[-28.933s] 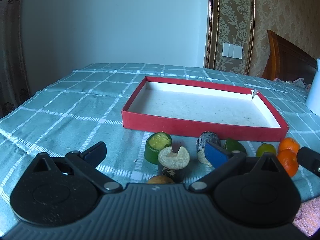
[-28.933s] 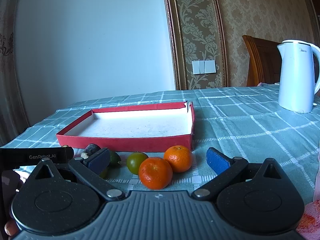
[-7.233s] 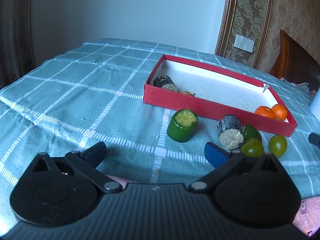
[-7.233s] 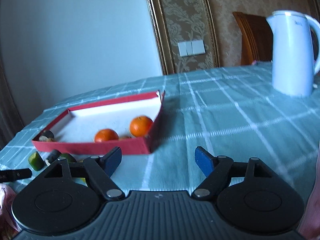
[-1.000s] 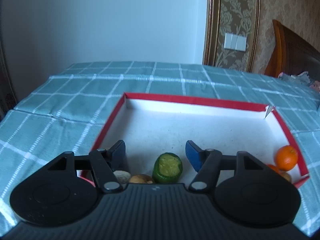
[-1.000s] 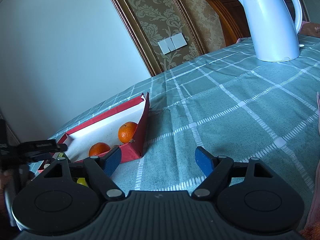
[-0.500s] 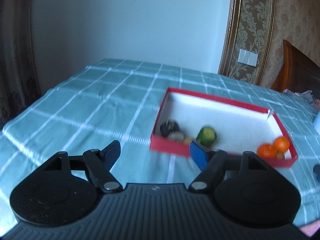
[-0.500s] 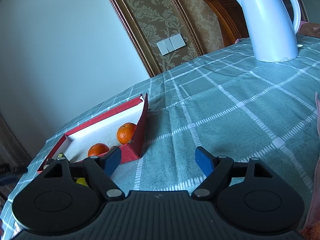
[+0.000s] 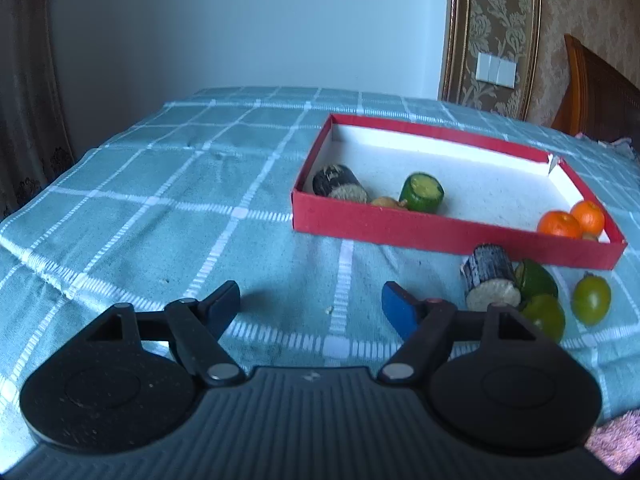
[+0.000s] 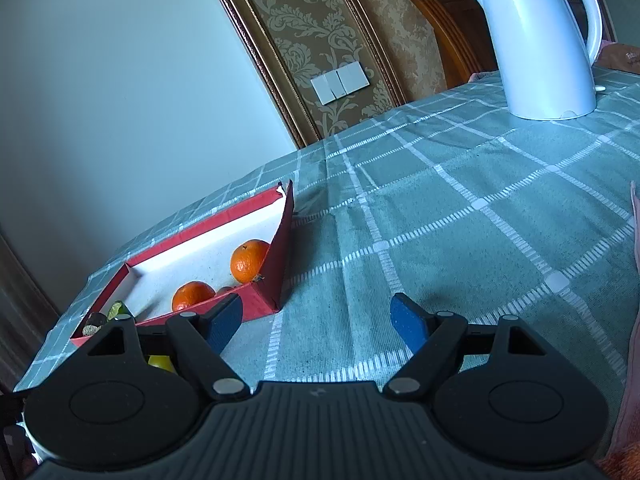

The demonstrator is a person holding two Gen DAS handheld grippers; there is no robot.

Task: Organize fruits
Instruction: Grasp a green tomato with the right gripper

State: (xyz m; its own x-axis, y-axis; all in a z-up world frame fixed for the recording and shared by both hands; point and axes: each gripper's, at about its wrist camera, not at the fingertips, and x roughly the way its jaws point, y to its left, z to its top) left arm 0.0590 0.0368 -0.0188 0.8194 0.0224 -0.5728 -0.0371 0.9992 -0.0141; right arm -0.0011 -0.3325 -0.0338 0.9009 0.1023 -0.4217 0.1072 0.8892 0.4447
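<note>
Since a second ago: left gripper (image 9: 310, 304) has pulled back from over the shallow red cardboard tray (image 9: 440, 232), its blue-padded jaws have just been opening, and nothing lies between them; the green cut cylinder (image 9: 422, 192) it hovered over then now lies inside that tray.

Left gripper: released, empty, above bare teal checked tablecloth (image 9: 160, 200), short of the tray's near-left corner.

Right gripper (image 10: 316, 322): jaws apart, empty, unmoved, over the cloth beyond the tray's right end.

Inside the tray, left end: dark bark-skinned cylinder (image 9: 338, 184), small tan piece (image 9: 386, 202) touching the green cylinder.

Inside the tray, right end: two orange mandarins (image 9: 572, 218), touching each other, against the corner.

Outside the tray, just beside its near wall toward the right: second dark cylinder with pale cut face (image 9: 490, 278); dark green fruit (image 9: 538, 278) touching it; two round yellow-green fruits (image 9: 568, 308).

Beyond the tray, well apart to the right: white electric kettle (image 10: 540, 40) upright on the cloth.
</note>
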